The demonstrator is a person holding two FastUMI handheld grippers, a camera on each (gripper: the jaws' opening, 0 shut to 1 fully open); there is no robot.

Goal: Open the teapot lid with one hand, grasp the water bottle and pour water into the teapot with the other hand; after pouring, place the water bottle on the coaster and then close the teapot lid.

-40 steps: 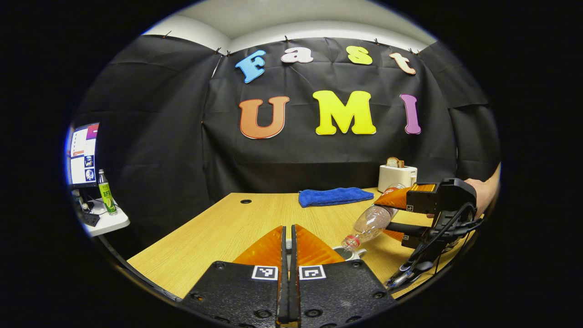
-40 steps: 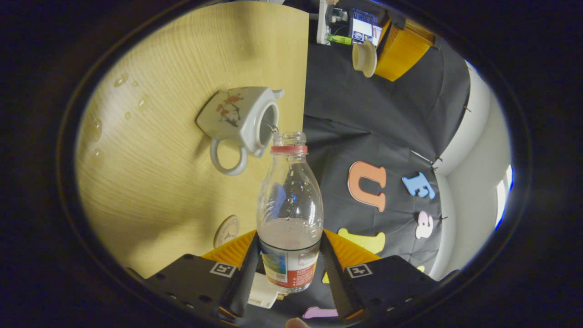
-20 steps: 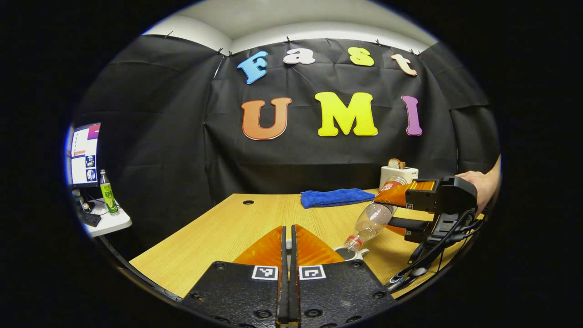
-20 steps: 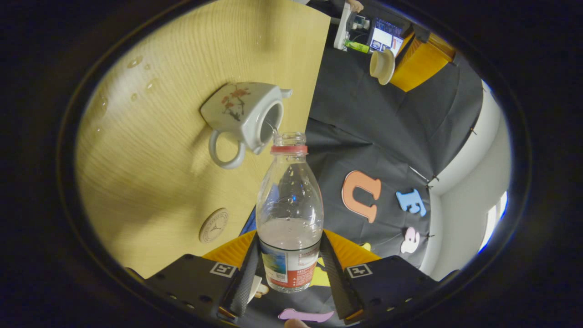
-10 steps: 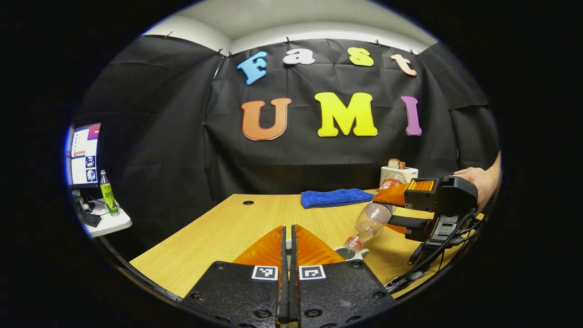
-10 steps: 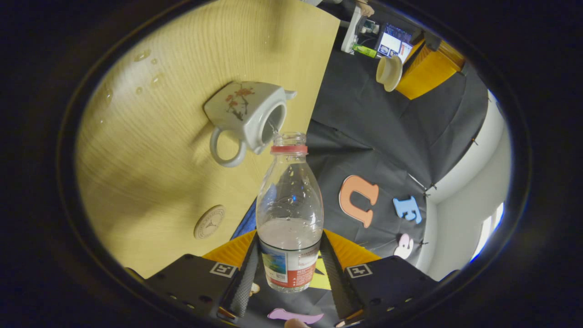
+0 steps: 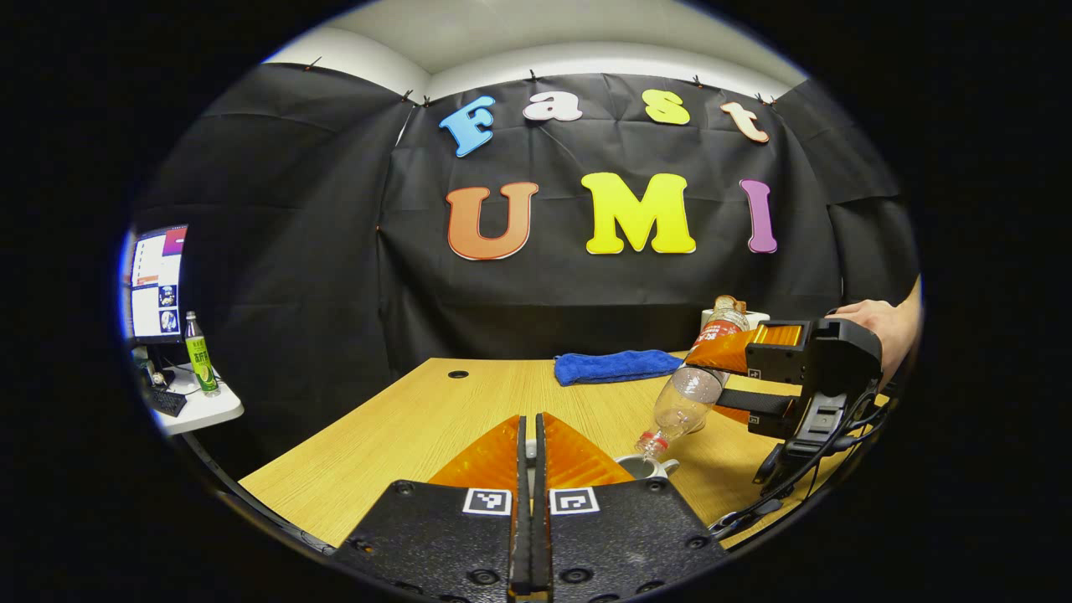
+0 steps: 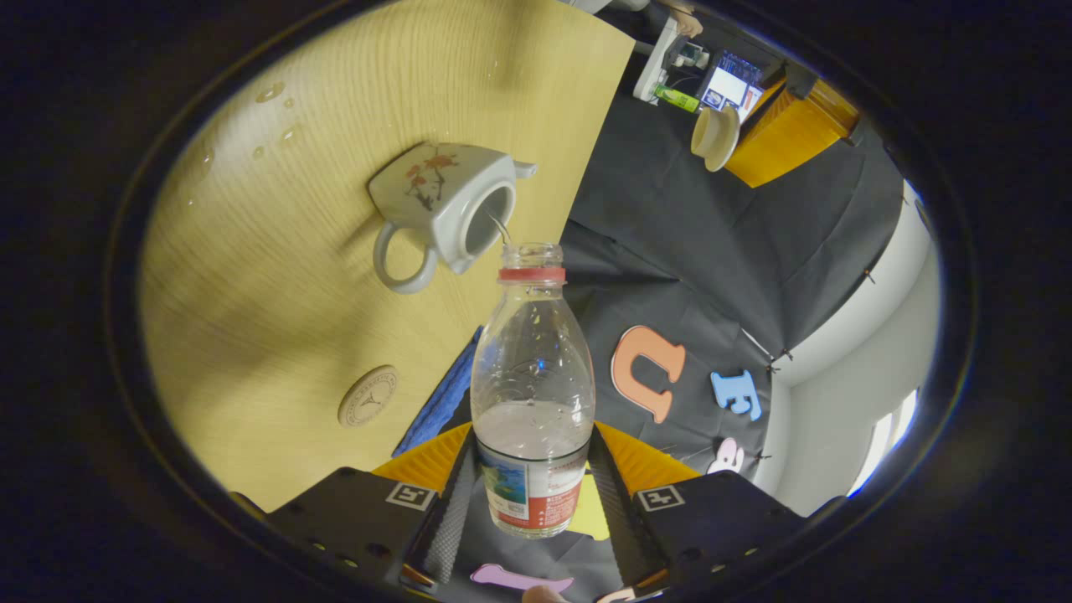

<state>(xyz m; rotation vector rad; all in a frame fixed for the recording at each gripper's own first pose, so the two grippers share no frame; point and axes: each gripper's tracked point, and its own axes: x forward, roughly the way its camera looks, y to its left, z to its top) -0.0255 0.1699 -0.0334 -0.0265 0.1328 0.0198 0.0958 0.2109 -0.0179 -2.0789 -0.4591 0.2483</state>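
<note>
The step now looks like pouring. The right tool (image 8: pixel 531 494) has its 2 fingers pressed on the sides of the water bottle (image 8: pixel 533 394). The bottle is tipped with its open mouth down, just over the open top of the teapot (image 8: pixel 444 213). A thin line of water runs from the mouth into the pot.

To do this well, the person should keep the bottle mouth right over the hole and tip slowly, so the water does not jump out. A few drops (image 8: pixel 270 92) already sit on the tabletop (image 8: pixel 276 318) past the pot, so a slow hand helps. The squeeze should be firm but soft, because the thin bottle can bend.

The bottle is clear, with a red ring under its mouth and a paper label near the tool. Some water is left in it. The teapot is pale, with a red flower branch painted on its side, a round handle and a small spout. It sits on the tabletop near the edge. The round coaster (image 8: pixel 368 395) lies on the tabletop, apart from the pot, with nothing on it.

The left tool (image 7: pixel 526 448) has its fingers almost fully together. In the right gripper view it is seen farther off, holding up the pale lid (image 8: pixel 713 136), away from the pot.
</note>
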